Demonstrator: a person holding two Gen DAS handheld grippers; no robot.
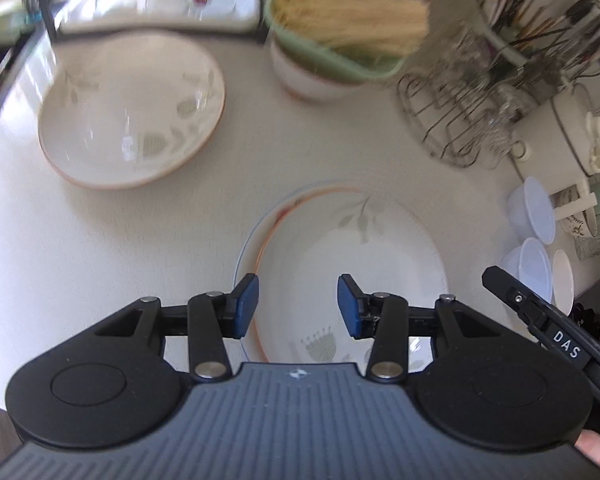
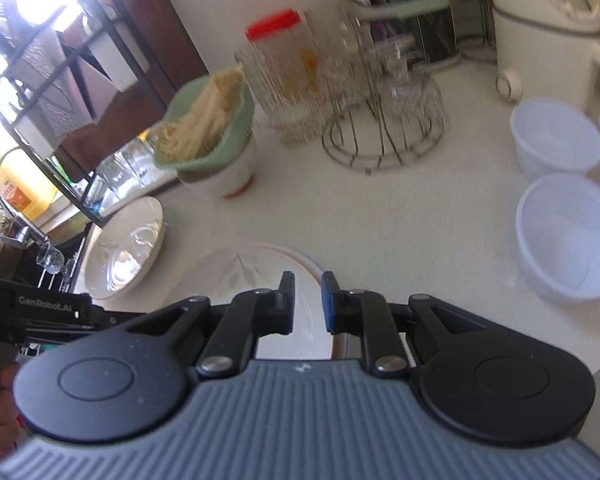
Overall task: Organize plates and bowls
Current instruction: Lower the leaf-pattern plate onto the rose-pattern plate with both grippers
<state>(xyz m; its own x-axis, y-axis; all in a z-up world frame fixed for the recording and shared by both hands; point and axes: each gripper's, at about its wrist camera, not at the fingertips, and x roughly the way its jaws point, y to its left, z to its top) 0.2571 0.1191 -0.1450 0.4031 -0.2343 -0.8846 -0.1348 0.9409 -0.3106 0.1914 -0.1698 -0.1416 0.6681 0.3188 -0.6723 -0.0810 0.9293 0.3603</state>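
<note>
Jaws of the left gripper (image 1: 297, 306) stand spread wide, holding nothing, poised above the near leaf-patterned plate (image 1: 352, 248) on the white counter (image 1: 112, 240); a second plate (image 1: 132, 108) lies far left. From the right wrist, the right gripper (image 2: 307, 303) shows a narrow gap, seemingly empty, over the near plate's right rim; two plastic bowls (image 2: 568, 236) sit right.

a home kitchen: white counter (image 2: 380, 208), wire glass rack (image 2: 384, 136), utensil holder (image 2: 412, 12), sink faucet (image 2: 24, 236), leaf-patterned plates (image 1: 132, 112).

Right gripper (image 2: 307, 303), jaws slightly parted, apparently above stacked plates (image 2: 236, 270).
</note>
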